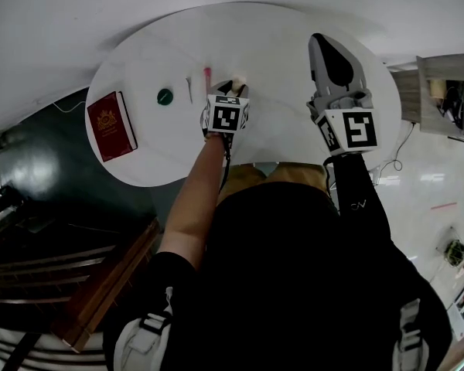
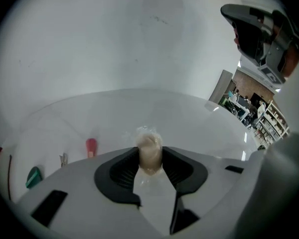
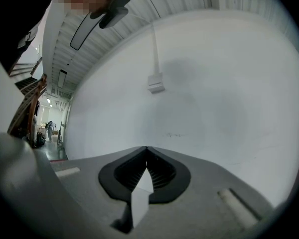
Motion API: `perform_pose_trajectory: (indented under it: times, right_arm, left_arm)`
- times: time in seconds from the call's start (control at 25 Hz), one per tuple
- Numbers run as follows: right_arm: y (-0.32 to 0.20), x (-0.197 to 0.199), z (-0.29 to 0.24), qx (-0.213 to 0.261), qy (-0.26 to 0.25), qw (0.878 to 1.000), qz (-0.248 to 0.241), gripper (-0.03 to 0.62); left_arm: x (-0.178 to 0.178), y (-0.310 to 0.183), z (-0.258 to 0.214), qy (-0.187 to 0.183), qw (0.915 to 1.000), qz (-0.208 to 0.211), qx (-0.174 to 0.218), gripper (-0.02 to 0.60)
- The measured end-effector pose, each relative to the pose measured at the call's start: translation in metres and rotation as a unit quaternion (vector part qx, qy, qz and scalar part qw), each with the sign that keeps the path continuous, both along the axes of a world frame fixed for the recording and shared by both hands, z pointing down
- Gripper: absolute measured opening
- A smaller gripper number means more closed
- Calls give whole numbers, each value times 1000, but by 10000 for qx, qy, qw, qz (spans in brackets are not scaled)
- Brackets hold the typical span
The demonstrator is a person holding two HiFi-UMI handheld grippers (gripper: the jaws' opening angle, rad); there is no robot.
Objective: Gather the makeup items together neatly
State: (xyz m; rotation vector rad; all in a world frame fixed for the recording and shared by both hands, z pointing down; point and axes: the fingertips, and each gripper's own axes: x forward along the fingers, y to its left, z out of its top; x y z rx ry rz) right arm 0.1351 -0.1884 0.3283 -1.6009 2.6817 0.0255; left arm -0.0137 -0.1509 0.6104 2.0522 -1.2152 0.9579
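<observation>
A small beige makeup bottle (image 2: 149, 152) stands between the jaws of my left gripper (image 2: 150, 156), and both pads lie against its sides. From the head view, the left gripper (image 1: 233, 86) sits at the middle of the round white table (image 1: 278, 52) with the beige bottle (image 1: 238, 79) at its tip. Just left of it lie a pink lipstick (image 1: 207, 74), a thin metal clip (image 1: 189, 90) and a green round item (image 1: 165, 96). My right gripper (image 1: 319, 43) hovers over the table's right side, shut and empty; the right gripper (image 3: 147, 150) faces a bare wall.
A red book (image 1: 112, 126) lies near the table's left edge. The lipstick (image 2: 91, 146), clip (image 2: 64, 159) and green item (image 2: 34, 176) show left of the left jaws. A dark floor and wooden rail lie below the table's left; shelves stand at the right.
</observation>
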Motion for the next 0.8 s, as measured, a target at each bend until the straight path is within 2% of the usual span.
perform_pose_trajectory:
  times: [0.16, 0.48, 0.6, 0.8]
  right_arm:
    - [-2, 3, 0, 9, -9, 10000, 1, 5]
    - [-7, 2, -2, 26, -25, 10000, -8, 5]
    - [-8, -3, -6, 72, -32, 9999, -62, 5]
    - [-11, -13, -12, 150, -50, 9998, -141, 5]
  left_arm:
    - [4, 5, 16, -26, 9995, 146, -268, 163]
    - [-2, 1, 4, -53, 9995, 263, -136, 184]
    - [-13, -8, -23, -42, 9997, 164, 203, 184]
    - [-29, -30, -93, -30, 9938, 214, 1094, 184]
